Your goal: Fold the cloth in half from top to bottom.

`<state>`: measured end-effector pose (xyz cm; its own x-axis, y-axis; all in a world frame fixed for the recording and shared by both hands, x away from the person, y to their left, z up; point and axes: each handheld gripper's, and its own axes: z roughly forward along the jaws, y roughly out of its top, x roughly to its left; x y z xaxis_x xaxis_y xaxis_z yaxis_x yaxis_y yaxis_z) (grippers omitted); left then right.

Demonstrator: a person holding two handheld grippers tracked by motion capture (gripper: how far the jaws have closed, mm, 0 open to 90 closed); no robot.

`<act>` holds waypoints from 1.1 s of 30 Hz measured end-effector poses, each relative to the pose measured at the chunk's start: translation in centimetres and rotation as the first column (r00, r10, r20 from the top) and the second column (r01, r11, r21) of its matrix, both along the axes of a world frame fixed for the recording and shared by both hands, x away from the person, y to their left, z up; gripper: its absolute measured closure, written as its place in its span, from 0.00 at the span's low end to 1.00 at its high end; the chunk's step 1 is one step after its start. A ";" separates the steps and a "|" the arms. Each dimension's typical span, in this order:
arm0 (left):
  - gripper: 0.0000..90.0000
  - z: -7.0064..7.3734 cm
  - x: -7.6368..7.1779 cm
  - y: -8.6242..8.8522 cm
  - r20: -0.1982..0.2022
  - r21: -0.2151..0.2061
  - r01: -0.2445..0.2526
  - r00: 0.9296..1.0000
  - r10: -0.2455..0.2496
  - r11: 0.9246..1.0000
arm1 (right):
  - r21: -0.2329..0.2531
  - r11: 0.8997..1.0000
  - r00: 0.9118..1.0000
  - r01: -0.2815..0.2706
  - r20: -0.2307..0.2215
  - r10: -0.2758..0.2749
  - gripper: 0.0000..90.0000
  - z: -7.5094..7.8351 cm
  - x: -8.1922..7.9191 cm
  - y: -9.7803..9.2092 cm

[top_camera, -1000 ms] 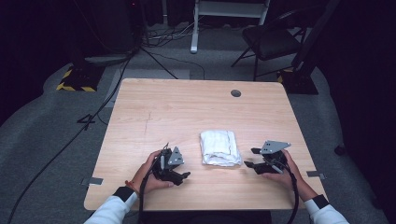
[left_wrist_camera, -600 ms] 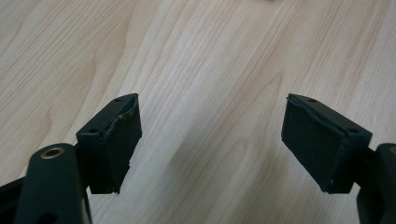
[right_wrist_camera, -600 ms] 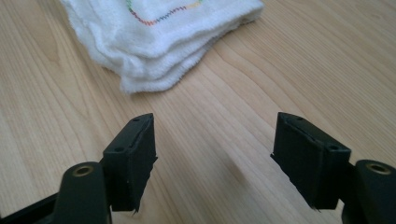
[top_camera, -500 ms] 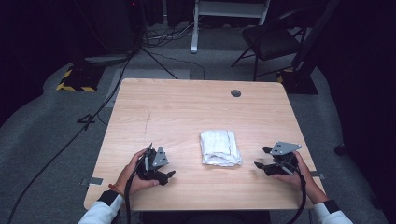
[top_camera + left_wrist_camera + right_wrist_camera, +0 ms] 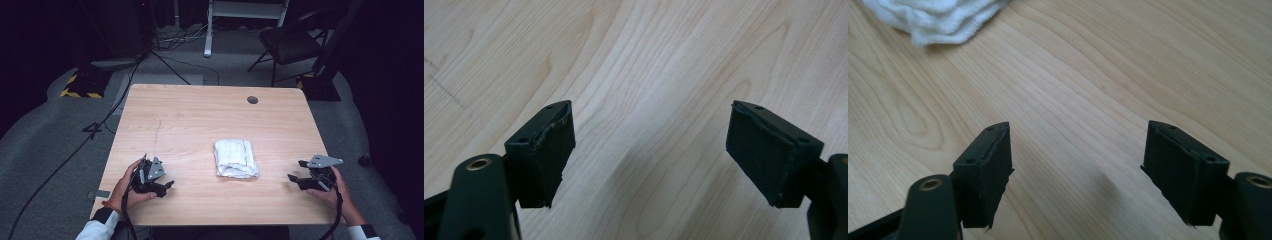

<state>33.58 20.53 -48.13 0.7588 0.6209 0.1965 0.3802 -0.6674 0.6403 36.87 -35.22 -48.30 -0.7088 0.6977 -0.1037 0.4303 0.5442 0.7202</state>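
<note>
A folded white towel (image 5: 235, 158) lies near the middle of the wooden table (image 5: 200, 120), a little toward the front. My left gripper (image 5: 167, 185) rests low at the front left, well apart from the towel, open and empty. In the left gripper view its open gripper (image 5: 649, 150) hangs over bare wood. My right gripper (image 5: 292, 177) sits at the front right, also open and empty. In the right gripper view its gripper (image 5: 1075, 165) is over bare wood, with the towel's edge (image 5: 938, 17) at the top left.
A round grommet hole (image 5: 252, 100) sits near the table's far right. Beyond the table are a dark chair (image 5: 290, 42), a white stand (image 5: 210, 30), floor cables (image 5: 100, 125) and a yellow-black striped block (image 5: 80, 87).
Both hands have drawn outward and back from the towel: the left gripper moved left toward the front corner, the right gripper moved right. The towel has stayed put.
</note>
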 end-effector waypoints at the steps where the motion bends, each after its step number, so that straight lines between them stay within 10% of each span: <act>1: 0.22 -0.1 0.0 0.2 0.004 0.005 -0.007 1.000 0.007 1.000 | 0.001 1.000 1.000 0.006 -0.004 -0.006 0.31 -0.1 -0.1 -0.4; 20: 0.23 -1.3 -0.2 5.4 -0.074 -0.085 -0.113 0.992 0.107 0.990 | 0.059 0.991 0.993 0.117 -0.018 -0.117 0.28 -1.8 -1.7 -4.5; 25: 0.22 -2.2 -0.5 7.1 -0.115 -0.169 -0.148 0.985 0.130 0.974 | 0.078 0.985 0.988 0.155 -0.037 -0.152 0.26 -1.9 -2.2 -5.0; 33: 0.22 -2.2 -1.1 7.8 -0.126 -0.174 -0.174 0.980 0.154 0.969 | 0.092 0.979 0.983 0.179 -0.050 -0.175 0.25 -2.0 -2.5 -5.4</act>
